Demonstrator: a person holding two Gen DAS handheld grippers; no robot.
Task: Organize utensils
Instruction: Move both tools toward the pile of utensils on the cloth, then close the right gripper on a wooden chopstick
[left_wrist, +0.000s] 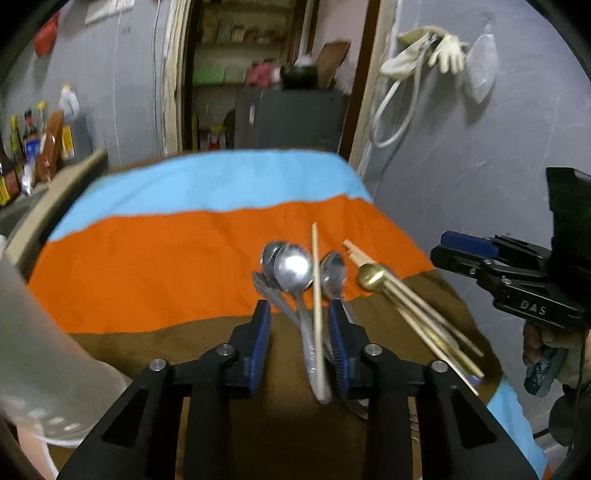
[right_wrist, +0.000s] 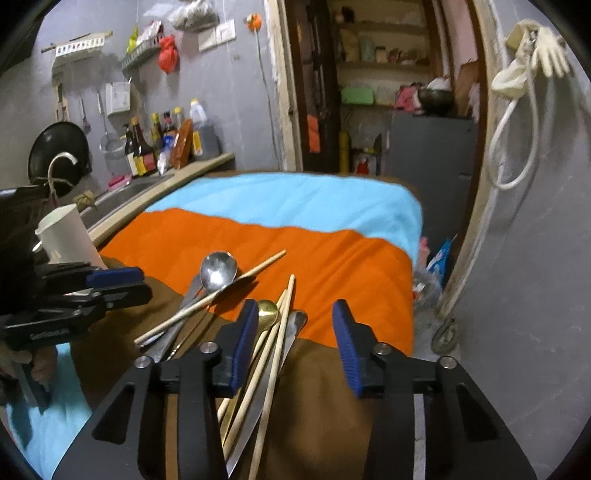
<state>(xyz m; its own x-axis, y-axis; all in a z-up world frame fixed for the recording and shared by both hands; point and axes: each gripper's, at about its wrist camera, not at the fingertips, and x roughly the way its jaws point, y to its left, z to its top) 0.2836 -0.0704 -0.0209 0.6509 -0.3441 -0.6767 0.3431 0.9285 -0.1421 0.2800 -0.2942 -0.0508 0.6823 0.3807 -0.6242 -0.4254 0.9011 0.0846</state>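
Both hand-held grippers, left (left_wrist: 299, 332) and right (right_wrist: 295, 339), stand part-spread, pinching nothing, over crossed spoons (left_wrist: 293, 267) and chopsticks (right_wrist: 275, 354) at lower centre; closing risks snagging several together.

Striped cloth (right_wrist: 325, 243), sauce bottles (right_wrist: 142, 147), wok (right_wrist: 59, 151)

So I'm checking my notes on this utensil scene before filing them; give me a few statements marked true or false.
1. The utensils lie on a striped cloth. True.
2. A gold spoon lies among the chopsticks. True.
3. The left gripper clamps a fork. False: its fingers straddle spoon handles and one chopstick, pressing on nothing.
4. The white cup lies tipped over. False: it stands upright.
5. The right gripper holds the gold spoon aloft. False: the spoon rests on the cloth.
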